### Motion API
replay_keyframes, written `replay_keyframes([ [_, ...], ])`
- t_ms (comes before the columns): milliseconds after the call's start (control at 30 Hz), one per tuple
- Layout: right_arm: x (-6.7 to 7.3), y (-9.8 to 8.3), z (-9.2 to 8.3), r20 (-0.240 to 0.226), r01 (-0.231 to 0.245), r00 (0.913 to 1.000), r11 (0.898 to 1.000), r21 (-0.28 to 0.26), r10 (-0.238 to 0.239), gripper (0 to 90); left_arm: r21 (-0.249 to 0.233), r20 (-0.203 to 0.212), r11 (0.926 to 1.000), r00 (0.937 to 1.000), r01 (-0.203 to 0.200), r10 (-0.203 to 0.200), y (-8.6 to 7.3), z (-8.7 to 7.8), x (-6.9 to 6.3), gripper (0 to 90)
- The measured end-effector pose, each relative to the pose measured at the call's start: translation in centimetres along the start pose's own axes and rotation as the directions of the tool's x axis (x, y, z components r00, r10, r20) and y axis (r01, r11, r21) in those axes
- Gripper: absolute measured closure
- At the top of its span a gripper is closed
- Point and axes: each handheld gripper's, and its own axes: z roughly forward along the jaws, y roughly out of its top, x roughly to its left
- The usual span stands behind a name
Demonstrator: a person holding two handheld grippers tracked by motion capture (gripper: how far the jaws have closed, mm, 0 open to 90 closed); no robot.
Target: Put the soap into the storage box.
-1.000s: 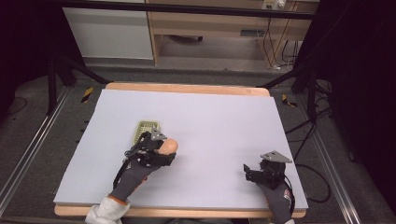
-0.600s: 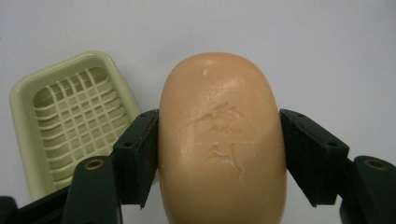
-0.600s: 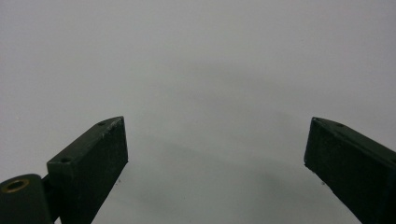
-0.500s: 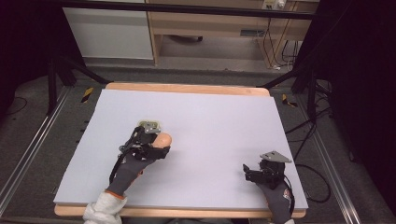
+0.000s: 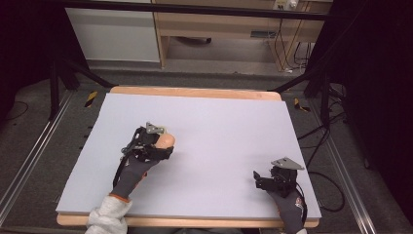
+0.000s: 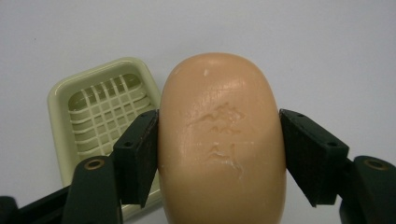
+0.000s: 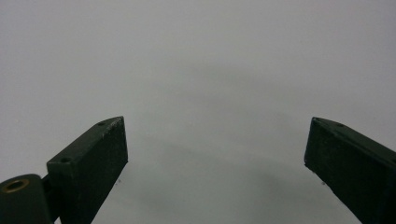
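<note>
While clamped on a peach soap bar (image 6: 222, 140), left hand-held gripper (image 6: 219, 154) above pale-green soap dish (image 6: 100, 119); right hand-held gripper (image 7: 215, 163) spread wide, empty, over lavender tabletop (image 5: 219, 122).

Pale lilac-grey table (image 5: 234, 126) with a wooden rim showing along the far and near edges, standing on a grey floor (image 5: 63, 146) with metal rails (image 5: 24, 161) running down the left and right sides. Beyond the far edge, a white cabinet (image 5: 112, 34) at left and a light wooden desk (image 5: 229, 29) at centre, black cables (image 5: 287, 48) hanging at its right. Dark curtains (image 5: 380, 87) at both sides, black stand legs (image 5: 73, 73) angling down in front of them.
</note>
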Motion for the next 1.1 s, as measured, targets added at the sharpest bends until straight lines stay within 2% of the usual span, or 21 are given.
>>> replay_keyframes([
  [567,0.0,0.0,0.1,0.006,0.002,1.0,1.0,0.002,-0.002,6.3,-0.02,-0.032,0.9991,0.9987,0.038,-0.039,0.9,0.2,1.9,31.7],
  [700,0.0,0.0,0.1,0.006,-0.001,1.0,1.0,0.002,0.001,6.3,-0.022,-0.041,0.9988,0.9981,0.045,-0.046,1.3,0.8,2.3,31.7],
  [1100,0.0,0.0,0.0,0.0,0.003,1.0,1.0,0.001,-0.003,6.3,-0.015,-0.065,0.9964,0.9943,0.083,-0.084,0.9,1.8,3.7,31.7],
])
